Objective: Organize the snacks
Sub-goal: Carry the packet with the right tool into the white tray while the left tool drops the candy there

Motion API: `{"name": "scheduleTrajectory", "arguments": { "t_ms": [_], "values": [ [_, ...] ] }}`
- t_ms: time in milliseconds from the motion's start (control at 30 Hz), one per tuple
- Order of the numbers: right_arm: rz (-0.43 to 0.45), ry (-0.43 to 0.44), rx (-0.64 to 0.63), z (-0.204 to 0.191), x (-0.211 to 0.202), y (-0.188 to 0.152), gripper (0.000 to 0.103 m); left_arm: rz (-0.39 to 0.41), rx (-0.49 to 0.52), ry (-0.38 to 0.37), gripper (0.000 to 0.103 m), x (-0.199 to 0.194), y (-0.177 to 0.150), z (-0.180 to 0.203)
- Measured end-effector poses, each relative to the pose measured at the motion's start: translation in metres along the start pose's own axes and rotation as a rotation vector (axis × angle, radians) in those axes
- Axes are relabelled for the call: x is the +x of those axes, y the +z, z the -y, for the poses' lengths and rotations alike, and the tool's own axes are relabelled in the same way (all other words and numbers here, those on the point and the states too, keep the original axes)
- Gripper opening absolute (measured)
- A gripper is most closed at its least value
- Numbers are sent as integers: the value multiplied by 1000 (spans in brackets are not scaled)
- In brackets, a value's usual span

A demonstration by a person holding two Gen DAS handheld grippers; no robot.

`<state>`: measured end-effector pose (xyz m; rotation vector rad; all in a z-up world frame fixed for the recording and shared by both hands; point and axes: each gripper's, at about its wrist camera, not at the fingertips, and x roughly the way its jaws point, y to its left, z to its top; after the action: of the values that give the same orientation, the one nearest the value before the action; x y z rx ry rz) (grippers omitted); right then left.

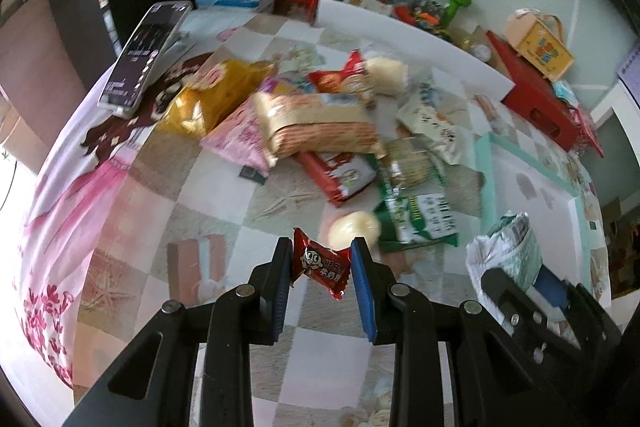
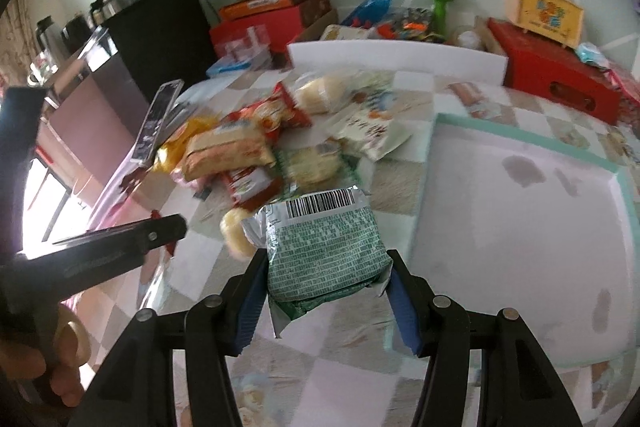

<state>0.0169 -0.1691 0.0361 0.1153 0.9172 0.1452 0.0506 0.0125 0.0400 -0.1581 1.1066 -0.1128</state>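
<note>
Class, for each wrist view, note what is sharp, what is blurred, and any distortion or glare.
Left wrist view: the red candy in the left tongs is sharp, the snack pile smeared. Right wrist view: the green packet in the right tongs is crisp, the pile behind blurred, the window blown out. Both views bend straight edges.

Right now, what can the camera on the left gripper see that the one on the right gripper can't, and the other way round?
Only the left wrist view shows the small red candy pinched in the left gripper, and the front of the propped-up phone.

Only the right wrist view shows the barcode side of the green snack packet clamped in the right gripper, plus the flasks on the far left counter.

Both show the snack pile, the white tray with its mint rim, the green dumbbell and the red box.
</note>
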Motion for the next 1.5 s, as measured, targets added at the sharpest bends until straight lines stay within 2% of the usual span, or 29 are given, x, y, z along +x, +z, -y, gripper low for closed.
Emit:
{"name": "scheduleTrajectory", "arguments": {
  "t_ms": [333,733,833,1067,1200,1500],
  "values": [
    [35,-129,136,65,-16,11,60,10,97,-41,31,2,0,44],
    [44,-231,311,143,-29,12,60,-27,228,-94,31,16,7,106],
    [45,-257,356,163,-31,12,60,-44,258,-130,31,21,15,126],
    [40,-300,427,199,-27,10,60,-41,395,-137,31,43,27,189],
    [27,-309,458,217,-22,9,60,-66,403,-172,31,63,34,212],
    [17,-339,493,249,-13,13,60,-64,424,-169,31,92,47,251]
  ]
}}
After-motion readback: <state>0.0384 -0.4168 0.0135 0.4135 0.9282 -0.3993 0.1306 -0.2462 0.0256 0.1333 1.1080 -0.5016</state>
